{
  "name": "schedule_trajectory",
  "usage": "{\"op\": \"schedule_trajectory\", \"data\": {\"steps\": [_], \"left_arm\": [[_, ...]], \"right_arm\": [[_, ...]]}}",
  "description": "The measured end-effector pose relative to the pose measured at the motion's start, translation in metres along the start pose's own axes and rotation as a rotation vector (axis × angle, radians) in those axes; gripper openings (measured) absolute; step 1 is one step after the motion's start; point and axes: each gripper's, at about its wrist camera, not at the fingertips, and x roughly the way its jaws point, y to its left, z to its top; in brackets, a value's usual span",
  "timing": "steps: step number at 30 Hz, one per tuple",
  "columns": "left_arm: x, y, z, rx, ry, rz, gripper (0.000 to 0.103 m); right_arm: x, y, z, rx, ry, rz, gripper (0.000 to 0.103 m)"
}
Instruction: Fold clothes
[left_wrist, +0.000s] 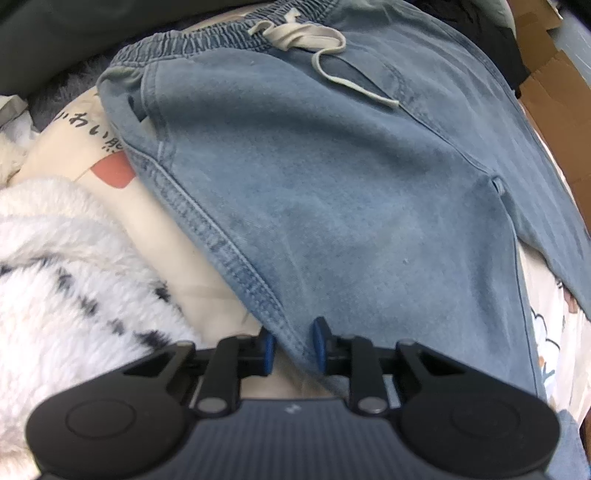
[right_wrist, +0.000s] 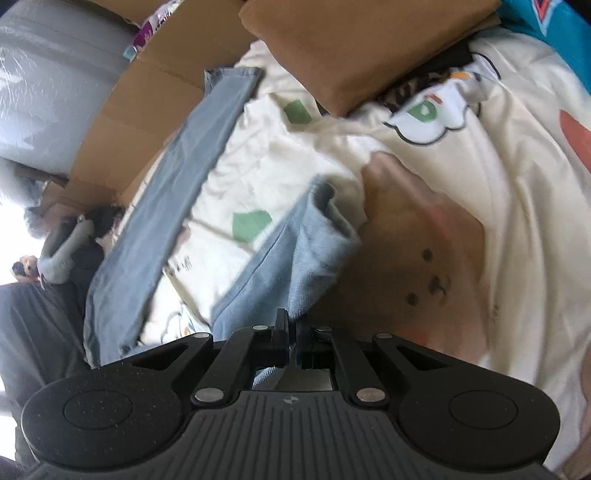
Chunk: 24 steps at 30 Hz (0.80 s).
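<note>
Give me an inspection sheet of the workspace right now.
Surface: cream printed bedsheet, rumpled.
Job's things: jeans spread flat, waistband far, drawstring loose; one leg lies out straight.
Clutter: fluffy white blanket; brown folded cloth.
Grippers: left gripper around the jeans' side fold; right gripper shut on a jeans leg end.
Cables: nothing seen.
Surroundings: cardboard.

Two handheld grippers, both aimed steeply down and both pinching denim.

The left gripper (left_wrist: 293, 349) has its blue pads (left_wrist: 318, 341) drawn in on a folded edge of the jeans (left_wrist: 332, 177), a narrow gap left between them. The right gripper (right_wrist: 292, 338) has its black fingers (right_wrist: 281, 332) pressed together on a bunched piece of the same fabric, tilted over to one side.
</note>
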Motion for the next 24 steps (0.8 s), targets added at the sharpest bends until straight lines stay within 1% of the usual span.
{"op": "schedule_trajectory", "data": {"steps": [2, 4, 5, 8, 9, 10, 11, 12, 13, 15, 18, 19, 20, 21, 22, 24], "left_arm": [[0.000, 0.000, 0.000, -0.003, 0.002, 0.002, 0.021], [0.001, 0.000, 0.000, -0.009, 0.003, 0.003, 0.021], [0.001, -0.001, 0.000, -0.009, 0.003, 0.004, 0.021], [0.002, -0.002, 0.000, -0.007, 0.005, 0.009, 0.021], [0.002, -0.001, -0.001, -0.007, 0.007, 0.009, 0.021], [0.002, -0.001, 0.000, -0.008, 0.009, 0.009, 0.021], [0.002, -0.001, 0.000, -0.009, 0.011, 0.008, 0.021], [0.001, 0.000, 0.000, -0.010, 0.013, 0.007, 0.021], [0.001, 0.000, 0.000, -0.010, 0.014, 0.007, 0.021], [0.000, 0.000, 0.000, -0.007, 0.016, 0.008, 0.021], [0.000, -0.001, 0.000, -0.004, 0.019, 0.013, 0.021], [0.000, -0.001, 0.000, -0.003, 0.019, 0.015, 0.021], [-0.001, -0.001, 0.000, -0.002, 0.019, 0.017, 0.021], [0.000, -0.002, 0.000, -0.002, 0.020, 0.019, 0.021], [0.000, -0.002, -0.001, -0.004, 0.020, 0.020, 0.021], [0.001, -0.002, -0.001, -0.009, 0.023, 0.020, 0.020]], "right_arm": [[0.002, -0.009, -0.005, -0.009, 0.014, -0.040, 0.004], [0.005, -0.023, -0.006, 0.000, 0.008, -0.076, 0.004], [0.006, -0.032, -0.006, 0.025, 0.008, -0.074, 0.004], [0.014, -0.059, -0.004, 0.075, 0.011, -0.086, 0.010], [0.018, -0.066, -0.004, 0.082, 0.013, -0.098, 0.016], [0.022, -0.072, -0.004, 0.089, 0.015, -0.109, 0.024], [0.025, -0.077, -0.005, 0.102, 0.019, -0.116, 0.029], [0.027, -0.083, -0.005, 0.117, 0.023, -0.118, 0.036], [0.028, -0.088, -0.006, 0.135, 0.024, -0.112, 0.042], [0.033, -0.094, -0.007, 0.176, 0.034, -0.094, 0.047], [0.039, -0.106, -0.009, 0.254, 0.051, -0.061, 0.047], [0.042, -0.109, -0.009, 0.281, 0.054, -0.045, 0.049], [0.045, -0.112, -0.011, 0.305, 0.067, -0.021, 0.053], [0.049, -0.114, -0.014, 0.328, 0.081, 0.006, 0.065], [0.053, -0.117, -0.016, 0.351, 0.095, 0.032, 0.071], [0.060, -0.122, -0.018, 0.389, 0.095, 0.059, 0.071]]}}
